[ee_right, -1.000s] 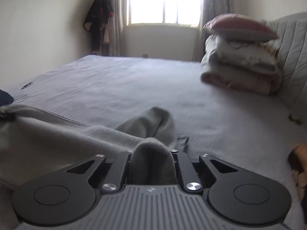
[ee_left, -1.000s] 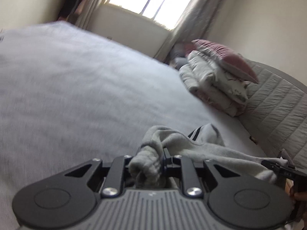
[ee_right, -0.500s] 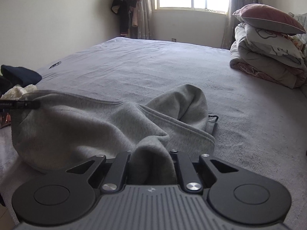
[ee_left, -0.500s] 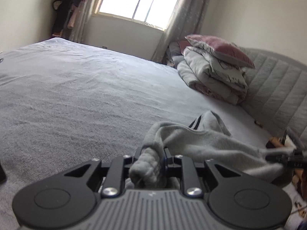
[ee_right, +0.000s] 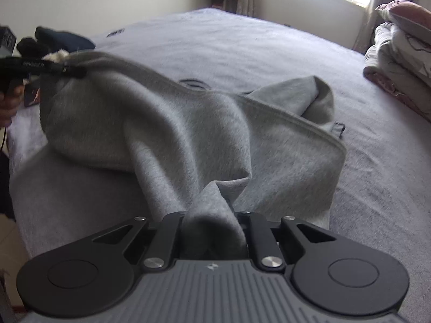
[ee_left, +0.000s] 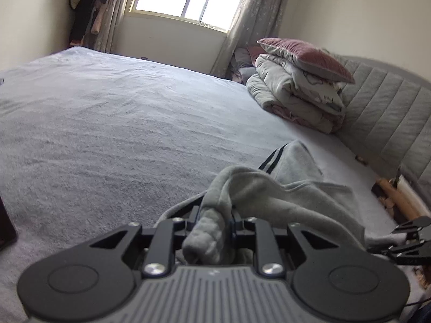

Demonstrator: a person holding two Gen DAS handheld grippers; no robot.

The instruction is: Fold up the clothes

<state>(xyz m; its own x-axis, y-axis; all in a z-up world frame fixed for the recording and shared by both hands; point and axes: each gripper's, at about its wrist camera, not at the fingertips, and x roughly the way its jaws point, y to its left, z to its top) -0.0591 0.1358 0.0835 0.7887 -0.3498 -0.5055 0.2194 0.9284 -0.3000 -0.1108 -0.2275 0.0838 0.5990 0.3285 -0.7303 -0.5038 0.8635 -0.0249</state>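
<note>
Each pinching a bunched corner of the grey garment [ee_right: 167,134], the left gripper [ee_left: 214,215] and right gripper [ee_right: 212,215] hold it draped over the bed [ee_right: 242,43], no fold yet made; only the right view shows dark clothes [ee_right: 62,40] beyond, the left view striped trim.

The bed [ee_left: 113,123] lies bare ahead; folded bedding [ee_left: 296,99] and a dark pile [ee_right: 62,40] crowd its edges
</note>
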